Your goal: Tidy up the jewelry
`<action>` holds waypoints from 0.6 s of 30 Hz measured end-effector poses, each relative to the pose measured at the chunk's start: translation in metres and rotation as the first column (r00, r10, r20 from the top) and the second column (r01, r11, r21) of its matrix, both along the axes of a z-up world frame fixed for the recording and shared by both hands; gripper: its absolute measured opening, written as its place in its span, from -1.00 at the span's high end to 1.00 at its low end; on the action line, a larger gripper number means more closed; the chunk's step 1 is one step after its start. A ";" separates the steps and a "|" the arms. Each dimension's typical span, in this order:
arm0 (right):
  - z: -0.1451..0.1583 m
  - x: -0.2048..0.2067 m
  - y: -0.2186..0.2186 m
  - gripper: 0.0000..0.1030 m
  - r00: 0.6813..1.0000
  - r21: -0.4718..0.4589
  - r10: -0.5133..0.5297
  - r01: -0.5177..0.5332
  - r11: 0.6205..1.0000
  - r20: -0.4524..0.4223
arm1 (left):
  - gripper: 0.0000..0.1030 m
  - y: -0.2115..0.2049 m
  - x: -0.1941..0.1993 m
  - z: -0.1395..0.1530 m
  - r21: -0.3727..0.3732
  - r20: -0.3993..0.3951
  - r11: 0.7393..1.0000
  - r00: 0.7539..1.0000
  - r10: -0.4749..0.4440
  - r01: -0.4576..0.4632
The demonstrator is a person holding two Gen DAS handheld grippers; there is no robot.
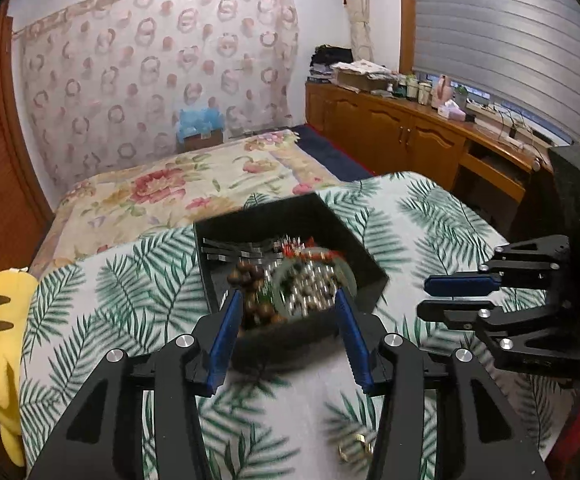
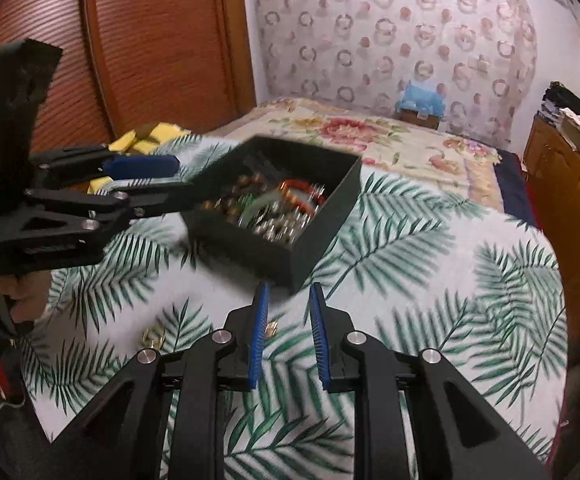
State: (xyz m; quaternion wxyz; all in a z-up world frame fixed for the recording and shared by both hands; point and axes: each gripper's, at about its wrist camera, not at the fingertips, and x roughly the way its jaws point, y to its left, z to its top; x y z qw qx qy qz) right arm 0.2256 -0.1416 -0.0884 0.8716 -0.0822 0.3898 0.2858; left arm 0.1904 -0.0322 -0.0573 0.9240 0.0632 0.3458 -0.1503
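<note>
Black jewelry box (image 1: 290, 216) (beads inside) sits just beyond left tongs (image 1: 288, 300).

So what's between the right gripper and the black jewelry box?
Right wrist view: only leaf-print cloth. The right gripper sits just short of the black jewelry box, at its near corner. A small gold piece lies further back, between its fingers.
</note>
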 end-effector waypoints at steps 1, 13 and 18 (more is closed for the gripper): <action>-0.004 -0.001 0.001 0.54 1.000 -0.007 0.007 -0.007 1.000 -0.009 | 0.11 0.001 -0.005 -0.003 -0.002 -0.010 1.000 1.000 -0.005 0.005; -0.039 0.004 0.023 0.53 0.996 -0.102 0.045 -0.053 0.993 -0.078 | 0.07 0.007 -0.038 -0.036 -0.003 -0.110 0.999 0.993 -0.032 0.032; -0.038 0.007 0.030 0.54 0.996 -0.127 0.057 -0.066 0.990 -0.073 | 0.06 0.004 -0.048 -0.048 -0.017 -0.152 0.999 0.987 -0.054 0.052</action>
